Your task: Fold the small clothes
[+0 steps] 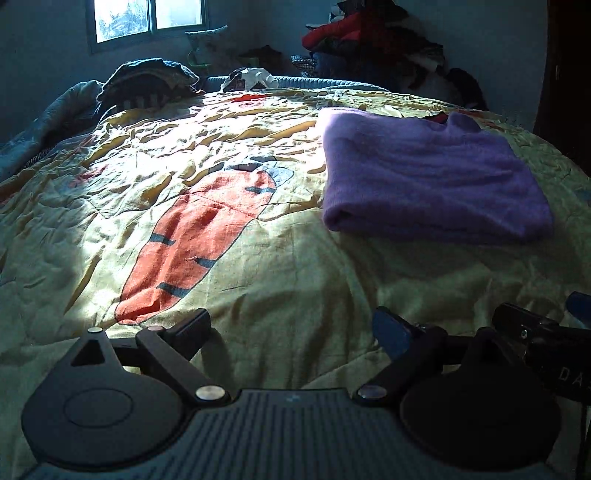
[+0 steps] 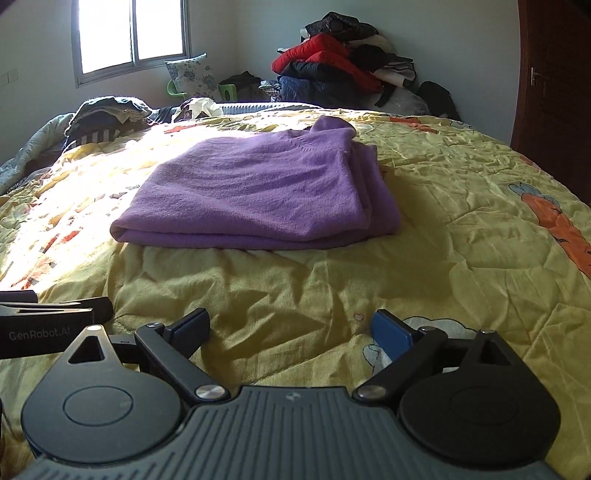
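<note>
The left gripper (image 1: 291, 332) and the right gripper (image 2: 291, 328) are both hovering low over the yellow bedcover (image 2: 461, 206) with their jaws wide apart and holding nothing, while the folded purple sweater (image 2: 255, 192) is lying ahead of them, well apart.

1 folded purple sweater (image 2: 255, 192) is lying on 1 bed (image 2: 443, 221) under 1 yellow printed quilt (image 1: 258, 258). 2 grippers are showing, the left gripper (image 1: 291, 328) and the right gripper (image 2: 291, 326), each spreading 2 fingers. 1 window (image 2: 131, 35), 1 floral pillow (image 2: 192, 75) and 1 heap of clothes (image 2: 340, 59) are sitting behind.
</note>
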`<state>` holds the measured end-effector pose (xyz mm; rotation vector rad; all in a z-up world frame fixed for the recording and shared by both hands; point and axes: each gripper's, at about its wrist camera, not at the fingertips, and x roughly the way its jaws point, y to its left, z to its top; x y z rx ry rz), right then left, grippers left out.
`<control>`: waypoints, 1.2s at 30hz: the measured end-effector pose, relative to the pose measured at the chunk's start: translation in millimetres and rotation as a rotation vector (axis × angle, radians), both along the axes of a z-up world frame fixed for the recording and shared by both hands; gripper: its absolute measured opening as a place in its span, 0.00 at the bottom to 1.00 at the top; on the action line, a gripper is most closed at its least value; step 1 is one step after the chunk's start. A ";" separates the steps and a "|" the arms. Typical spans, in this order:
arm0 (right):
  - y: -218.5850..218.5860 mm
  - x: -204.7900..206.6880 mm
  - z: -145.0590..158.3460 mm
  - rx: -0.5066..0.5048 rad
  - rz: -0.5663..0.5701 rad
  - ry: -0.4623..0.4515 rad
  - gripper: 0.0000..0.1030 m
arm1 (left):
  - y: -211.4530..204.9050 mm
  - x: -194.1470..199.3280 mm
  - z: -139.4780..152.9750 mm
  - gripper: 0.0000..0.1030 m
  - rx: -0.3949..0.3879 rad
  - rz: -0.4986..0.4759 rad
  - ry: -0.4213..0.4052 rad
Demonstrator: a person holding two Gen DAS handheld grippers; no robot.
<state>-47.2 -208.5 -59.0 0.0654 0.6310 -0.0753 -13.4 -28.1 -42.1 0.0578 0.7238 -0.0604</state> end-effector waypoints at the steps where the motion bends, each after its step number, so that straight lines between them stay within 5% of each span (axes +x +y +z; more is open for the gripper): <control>1: 0.1 -0.2 0.0 -0.001 0.001 0.001 0.91 | 0.3 0.1 0.1 0.93 -0.002 0.000 -0.001; 11: 4.4 -20.6 29.6 0.024 0.064 0.079 0.91 | 4.9 -0.2 -3.1 0.98 -0.016 -0.006 -0.014; 13: -2.9 -35.3 56.1 0.191 0.129 0.097 0.91 | 5.3 -0.6 -3.8 0.98 -0.016 -0.007 -0.019; 16: -34.0 -48.8 83.2 0.706 0.331 0.057 0.92 | 4.3 -1.4 -4.2 0.99 -0.012 -0.003 -0.024; 17: -40.8 -48.5 85.8 0.800 0.358 0.035 0.93 | 4.1 -1.7 -4.2 0.99 -0.012 -0.001 -0.024; 18: -43.5 -47.4 87.7 0.800 0.347 0.006 0.94 | 4.2 -1.8 -4.3 0.99 -0.013 -0.001 -0.025; 22: -25.2 -26.6 73.9 0.417 0.150 0.024 0.97 | 4.1 -1.4 -4.6 1.00 -0.014 -0.003 -0.025; 24: -19.6 -13.1 52.6 0.332 0.110 0.037 0.97 | 3.9 -1.5 -4.9 1.00 -0.014 -0.003 -0.027; 36: -15.2 -9.0 23.6 0.288 0.065 0.066 0.97 | 8.3 -1.6 -3.7 1.00 -0.046 -0.018 -0.037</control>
